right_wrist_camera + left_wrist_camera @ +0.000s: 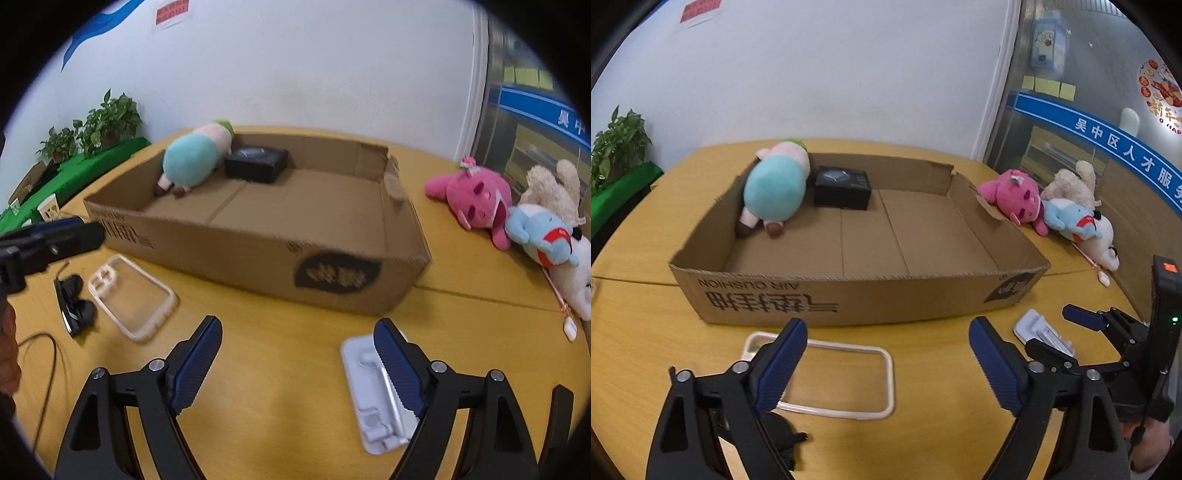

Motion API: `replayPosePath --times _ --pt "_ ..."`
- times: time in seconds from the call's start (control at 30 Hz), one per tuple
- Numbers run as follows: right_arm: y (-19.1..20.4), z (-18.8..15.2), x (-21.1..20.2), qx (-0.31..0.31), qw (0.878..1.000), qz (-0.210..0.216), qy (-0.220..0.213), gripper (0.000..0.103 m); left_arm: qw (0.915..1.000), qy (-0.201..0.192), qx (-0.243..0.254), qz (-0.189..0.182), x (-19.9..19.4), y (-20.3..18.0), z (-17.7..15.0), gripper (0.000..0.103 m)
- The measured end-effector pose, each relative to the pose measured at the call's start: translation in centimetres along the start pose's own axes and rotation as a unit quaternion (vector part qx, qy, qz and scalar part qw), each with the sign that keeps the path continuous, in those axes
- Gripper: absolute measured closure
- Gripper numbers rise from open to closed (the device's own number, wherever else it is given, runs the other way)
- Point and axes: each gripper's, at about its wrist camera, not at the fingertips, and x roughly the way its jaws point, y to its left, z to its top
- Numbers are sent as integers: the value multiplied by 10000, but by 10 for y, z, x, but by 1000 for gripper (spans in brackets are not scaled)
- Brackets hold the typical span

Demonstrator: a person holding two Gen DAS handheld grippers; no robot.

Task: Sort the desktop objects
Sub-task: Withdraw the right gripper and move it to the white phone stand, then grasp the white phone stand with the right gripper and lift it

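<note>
A shallow cardboard box [849,291] [258,254] lies on the wooden table. Inside at its far left lie a teal and pink plush [775,184] [192,158] and a black box [843,187] [256,164]. My left gripper [888,362] is open and empty, above a clear phone case [849,376] [133,295]. My right gripper [297,354] is open and empty, beside a white plastic tray [369,387] [1034,328]; it also shows in the left wrist view [1052,328]. A black sunglasses-like object [74,306] lies left of the case.
A pile of plush toys lies at the right table edge: pink [1015,195] [476,195], blue [1071,218] [543,236], beige [1071,184] and white. A small white item [570,328] lies near them. Potted plants [99,125] stand far left. A wall is behind.
</note>
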Motion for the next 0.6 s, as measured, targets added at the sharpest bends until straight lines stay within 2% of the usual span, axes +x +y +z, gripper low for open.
replayPosePath --times 0.2,0.27,0.33,0.5,0.6 --pt "-53 -36 18 -329 9975 17 621 18 9985 420 -79 -338 24 -14 -11 11" --pt "-63 -44 31 -230 9961 2 857 19 9972 573 -143 -468 33 -19 -14 11" --pt "-66 -50 37 -43 9950 199 979 18 9959 683 -128 -576 38 -25 -16 11" --pt "-35 -58 27 -79 9955 611 713 19 9923 926 -26 -828 49 -38 -20 11" --pt "-28 -60 28 -40 9973 263 678 19 9889 1078 -49 -1021 59 -45 -20 11"
